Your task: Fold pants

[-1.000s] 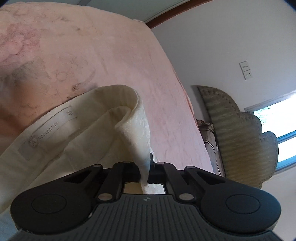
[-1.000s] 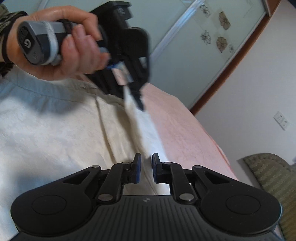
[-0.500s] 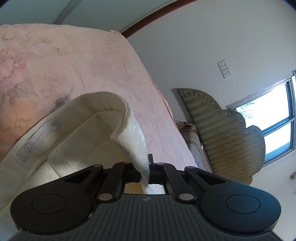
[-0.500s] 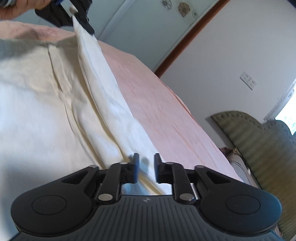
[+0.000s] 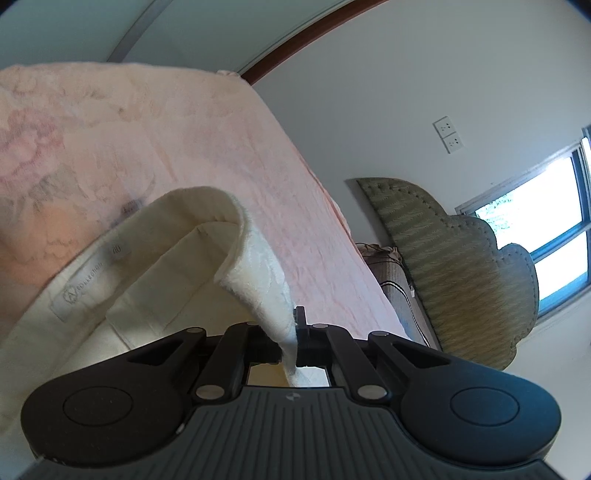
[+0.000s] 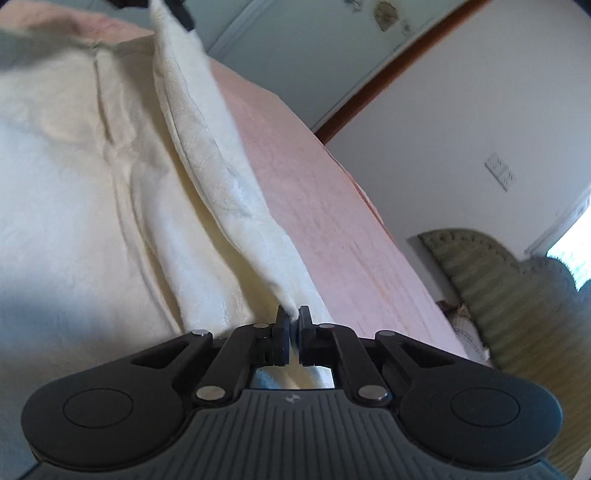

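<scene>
Cream pants [image 6: 74, 177] lie spread on a pink bedspread [image 6: 325, 206]. In the left wrist view the waistband [image 5: 155, 243] with its sewn label curls up from the bed, and my left gripper [image 5: 291, 332] is shut on its edge, holding it raised. In the right wrist view a lifted fold of the same side edge [image 6: 221, 177] runs from the left gripper [image 6: 162, 5] at the top of the picture down to my right gripper [image 6: 291, 321], which is shut on the cloth lower along that edge.
The bed's right edge [image 6: 406, 266] drops off beside the pants. A green padded headboard [image 5: 461, 266] and a pillow [image 5: 391, 280] stand to the right. A white wall with sockets [image 5: 448, 134] and a window [image 5: 546, 240] lie beyond.
My right gripper dropped toward the bed and shut on the pants' side edge. The left gripper lifted the waistband slightly and the hand holding it has slid out of the right wrist view.
</scene>
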The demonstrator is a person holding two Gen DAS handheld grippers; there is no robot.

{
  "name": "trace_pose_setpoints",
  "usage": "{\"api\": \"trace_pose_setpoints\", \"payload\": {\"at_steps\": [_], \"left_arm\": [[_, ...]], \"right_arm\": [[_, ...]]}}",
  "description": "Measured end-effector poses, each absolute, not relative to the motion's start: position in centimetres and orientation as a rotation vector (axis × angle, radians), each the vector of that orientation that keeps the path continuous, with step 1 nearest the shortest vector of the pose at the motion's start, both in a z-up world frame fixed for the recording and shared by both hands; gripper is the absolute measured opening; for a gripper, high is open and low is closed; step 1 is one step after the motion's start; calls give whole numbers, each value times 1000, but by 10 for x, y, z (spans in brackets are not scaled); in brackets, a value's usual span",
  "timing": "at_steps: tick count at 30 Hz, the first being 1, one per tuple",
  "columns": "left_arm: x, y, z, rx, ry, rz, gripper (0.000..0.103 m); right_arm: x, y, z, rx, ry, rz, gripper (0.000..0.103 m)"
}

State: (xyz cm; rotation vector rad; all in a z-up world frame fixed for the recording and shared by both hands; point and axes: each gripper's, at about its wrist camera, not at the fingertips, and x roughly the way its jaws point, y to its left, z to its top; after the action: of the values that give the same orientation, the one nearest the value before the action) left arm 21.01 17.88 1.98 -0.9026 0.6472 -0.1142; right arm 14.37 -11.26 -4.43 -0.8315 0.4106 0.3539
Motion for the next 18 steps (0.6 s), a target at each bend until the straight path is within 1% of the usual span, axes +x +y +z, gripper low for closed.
{"api": "trace_pose_setpoints", "payload": {"at_steps": [4, 8, 18], "left_arm": [[195, 184, 23, -874, 623, -154, 3], [170, 186, 29, -818, 603, -186, 3], [94, 204, 31, -733, 623, -227, 3]], "right_arm": [[110, -116, -31, -846, 353, 332, 4], [73, -114, -16, -867, 336, 331, 3], [1, -103, -1, -799, 356, 399, 4]]}}
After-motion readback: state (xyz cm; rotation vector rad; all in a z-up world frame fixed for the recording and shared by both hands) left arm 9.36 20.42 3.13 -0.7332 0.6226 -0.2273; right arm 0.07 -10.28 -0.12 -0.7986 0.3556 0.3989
